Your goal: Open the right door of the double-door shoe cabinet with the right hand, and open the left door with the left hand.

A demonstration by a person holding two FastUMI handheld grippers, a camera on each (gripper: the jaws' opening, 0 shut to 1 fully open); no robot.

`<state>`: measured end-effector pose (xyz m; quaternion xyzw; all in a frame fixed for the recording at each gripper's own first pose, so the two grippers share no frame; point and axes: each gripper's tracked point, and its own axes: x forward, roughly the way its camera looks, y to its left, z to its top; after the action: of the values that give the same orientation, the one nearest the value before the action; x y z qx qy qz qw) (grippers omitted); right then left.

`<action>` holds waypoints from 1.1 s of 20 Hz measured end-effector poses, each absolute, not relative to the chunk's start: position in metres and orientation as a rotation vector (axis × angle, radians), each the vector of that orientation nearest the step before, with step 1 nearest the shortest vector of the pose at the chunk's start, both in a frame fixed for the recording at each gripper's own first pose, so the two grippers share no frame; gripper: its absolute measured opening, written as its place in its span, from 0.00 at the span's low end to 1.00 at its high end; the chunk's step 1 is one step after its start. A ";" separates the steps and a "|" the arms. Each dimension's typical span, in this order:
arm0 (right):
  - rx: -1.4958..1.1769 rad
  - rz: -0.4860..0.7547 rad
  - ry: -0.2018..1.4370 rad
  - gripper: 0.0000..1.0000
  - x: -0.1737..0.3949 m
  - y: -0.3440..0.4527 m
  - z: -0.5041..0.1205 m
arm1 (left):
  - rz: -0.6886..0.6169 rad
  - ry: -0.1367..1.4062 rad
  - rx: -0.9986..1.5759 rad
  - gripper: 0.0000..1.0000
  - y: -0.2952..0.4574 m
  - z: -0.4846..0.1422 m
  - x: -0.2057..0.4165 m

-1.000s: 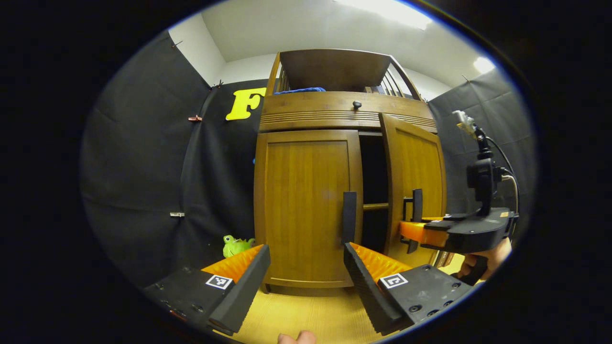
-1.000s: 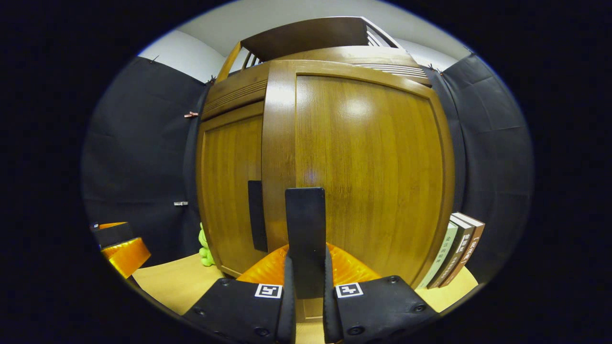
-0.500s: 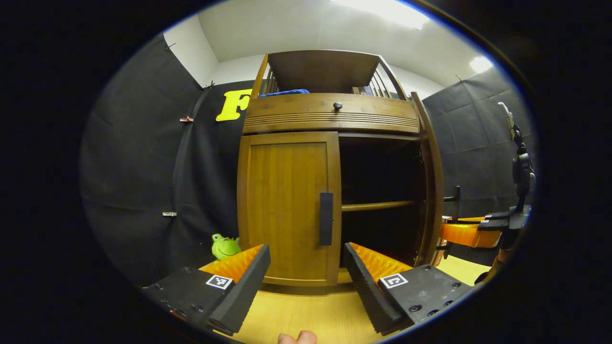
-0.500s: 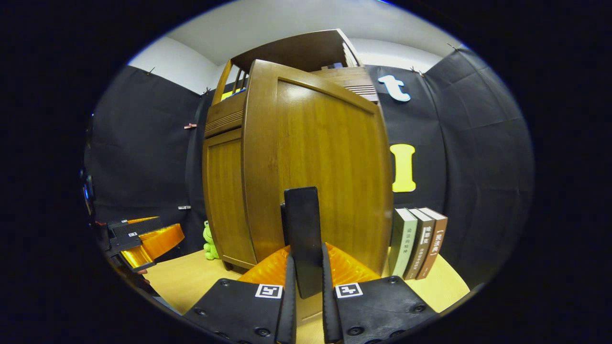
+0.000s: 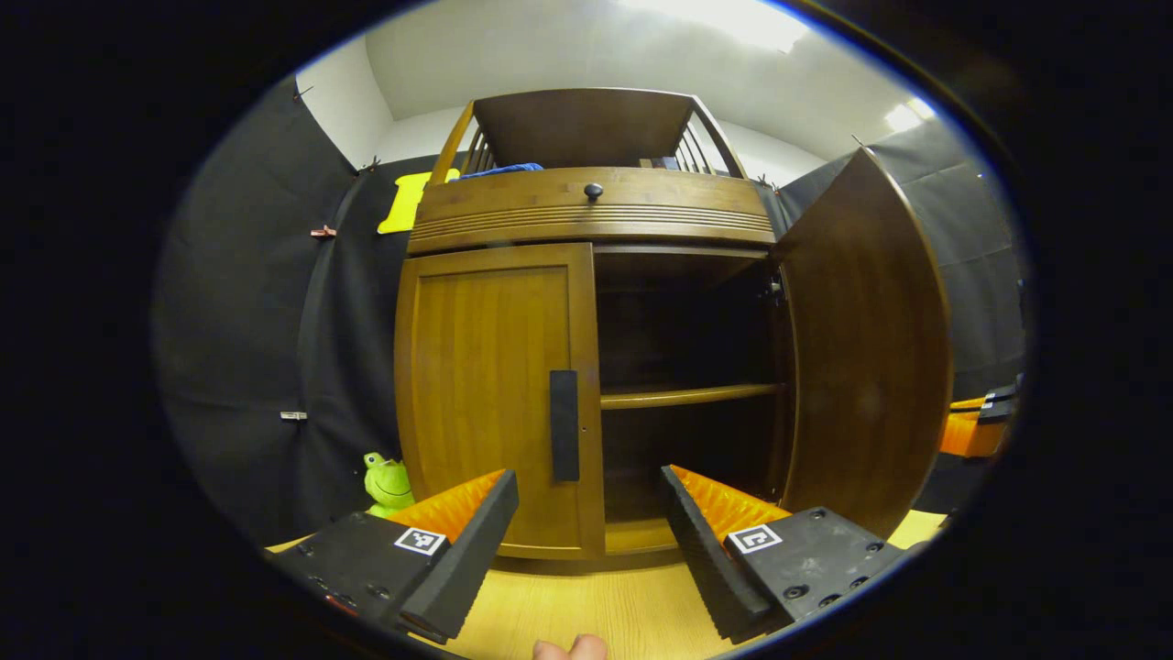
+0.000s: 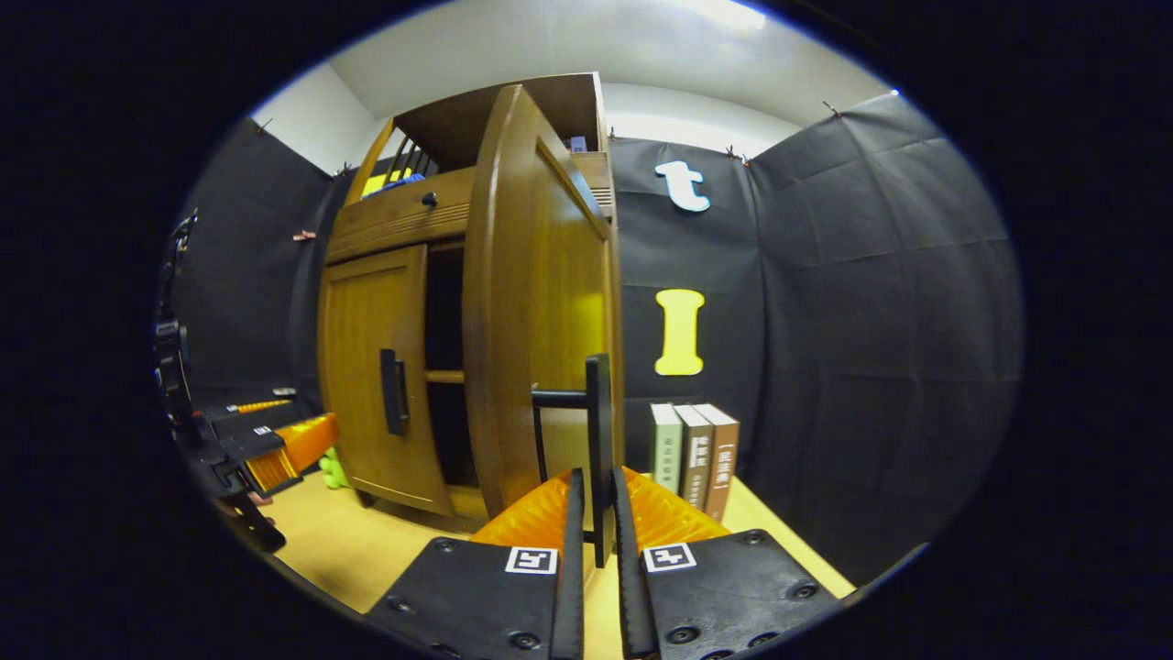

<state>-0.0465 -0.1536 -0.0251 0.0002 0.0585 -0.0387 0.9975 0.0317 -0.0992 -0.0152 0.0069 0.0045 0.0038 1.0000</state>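
While right hand-held gripper (image 6: 593, 513) pinches upright right door handle (image 6: 599, 431), left hand-held gripper (image 5: 586, 522) spread; left door (image 5: 495, 394) closed.

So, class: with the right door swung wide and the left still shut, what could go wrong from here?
1. The right hand-held gripper is clamped on the right door's handle; swinging further could bring the right door against the books beside it.
2. The left hand-held gripper is open and short of the left handle; closing early would miss that narrow bar.
3. Pulling the left door could tip the frog toy.
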 end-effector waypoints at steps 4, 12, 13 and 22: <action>0.011 -0.105 0.106 0.10 -0.058 -0.175 -0.020 | 0.034 0.023 0.027 0.96 -0.099 -0.024 0.053; -0.035 -0.328 -0.002 0.79 -0.106 -0.248 -0.014 | 0.100 0.029 0.016 0.96 -0.071 -0.044 0.108; -0.017 -0.324 -0.021 0.82 -0.112 -0.246 -0.014 | 0.099 0.036 0.011 0.96 -0.070 -0.048 0.116; -0.005 -0.150 -0.108 0.98 -0.121 -0.197 0.005 | 0.149 0.037 -0.002 0.96 -0.049 -0.061 0.168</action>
<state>-0.1213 -0.1970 0.0045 -0.0024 -0.0538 -0.0747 0.9957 0.1682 -0.0491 -0.0614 -0.0011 0.0184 0.0744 0.9971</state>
